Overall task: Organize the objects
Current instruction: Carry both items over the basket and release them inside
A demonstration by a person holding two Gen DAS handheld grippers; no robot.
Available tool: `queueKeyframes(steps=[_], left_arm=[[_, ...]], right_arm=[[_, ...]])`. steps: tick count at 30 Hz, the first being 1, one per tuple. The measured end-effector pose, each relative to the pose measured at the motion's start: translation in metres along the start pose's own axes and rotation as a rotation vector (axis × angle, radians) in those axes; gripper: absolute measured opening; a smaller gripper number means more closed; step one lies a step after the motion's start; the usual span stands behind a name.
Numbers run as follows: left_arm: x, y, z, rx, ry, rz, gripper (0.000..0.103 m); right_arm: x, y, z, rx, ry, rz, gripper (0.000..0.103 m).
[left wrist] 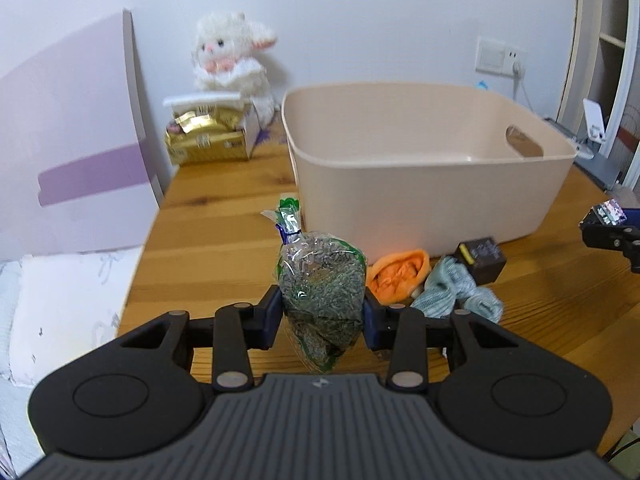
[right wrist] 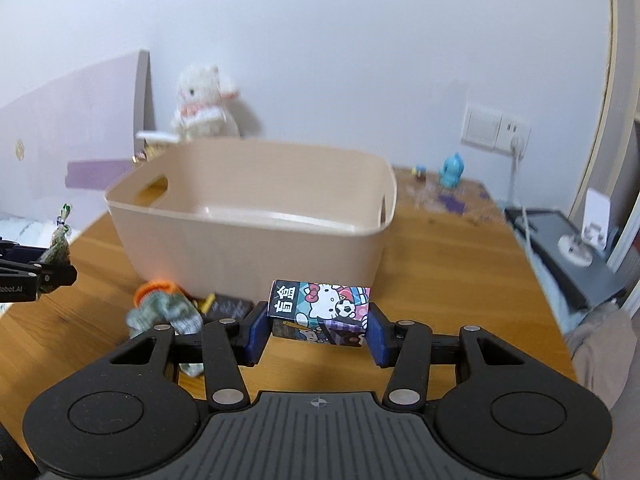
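My left gripper point(left wrist: 323, 316) is shut on a clear bag of green dried leaves point(left wrist: 322, 280) and holds it above the wooden table point(left wrist: 224, 248). My right gripper point(right wrist: 316, 332) is shut on a small Hello Kitty box point(right wrist: 320, 306), held above the table in front of the beige plastic bin point(right wrist: 256, 216). The bin point(left wrist: 424, 168) looks empty inside. An orange sock point(left wrist: 398, 276), a grey-green sock point(left wrist: 456, 294) and a small dark box point(left wrist: 482, 258) lie on the table at the bin's front wall. The right gripper shows at the left wrist view's right edge point(left wrist: 608, 228).
A white plush lamb point(left wrist: 232, 60) sits at the back left above a gold packet point(left wrist: 208, 136). A lilac board point(left wrist: 72, 128) leans on the left. A blue figurine point(right wrist: 452, 170) stands at the back right. A wall socket with a cable point(right wrist: 496, 128) is behind.
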State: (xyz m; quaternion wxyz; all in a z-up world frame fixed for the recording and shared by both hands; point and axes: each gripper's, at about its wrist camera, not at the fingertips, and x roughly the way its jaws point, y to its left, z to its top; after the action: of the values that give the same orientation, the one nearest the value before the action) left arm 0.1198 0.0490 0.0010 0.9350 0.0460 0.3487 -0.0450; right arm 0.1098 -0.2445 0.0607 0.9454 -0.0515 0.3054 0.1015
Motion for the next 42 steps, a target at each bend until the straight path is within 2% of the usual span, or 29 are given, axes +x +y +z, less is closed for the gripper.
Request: queueKeyframes(steps=[11,16,21,30,36,42], left_arm=[[-0.043,-0.012,0.029,0.024,-0.134,-0.011,0.042],[-0.041,-0.021,0.051,0.047,-0.173,-0.013,0.042],[-0.021,-0.03,0.073,0.066,-0.181,-0.01,0.042],[0.049,-0.049,0.102,0.107,-0.088,-0.008,0.042],[0.09,-0.058,0.104,0.114,0.002,0.009,0.042],[0.114,-0.058,0.103,0.084,0.083,0.052,0.043]], right_arm=[[-0.038,-0.001,0.037,-0.033,-0.152,-0.021,0.046],[-0.032,-0.002,0.052,-0.041,-0.189,-0.041,0.046],[-0.011,0.003,0.068,-0.05,-0.205,-0.051,0.046],[0.051,0.008,0.082,-0.032,-0.139,-0.043,0.046],[0.093,0.008,0.079,-0.027,-0.044,-0.046,0.046],[0.122,0.009,0.07,-0.037,0.047,-0.046,0.046]])
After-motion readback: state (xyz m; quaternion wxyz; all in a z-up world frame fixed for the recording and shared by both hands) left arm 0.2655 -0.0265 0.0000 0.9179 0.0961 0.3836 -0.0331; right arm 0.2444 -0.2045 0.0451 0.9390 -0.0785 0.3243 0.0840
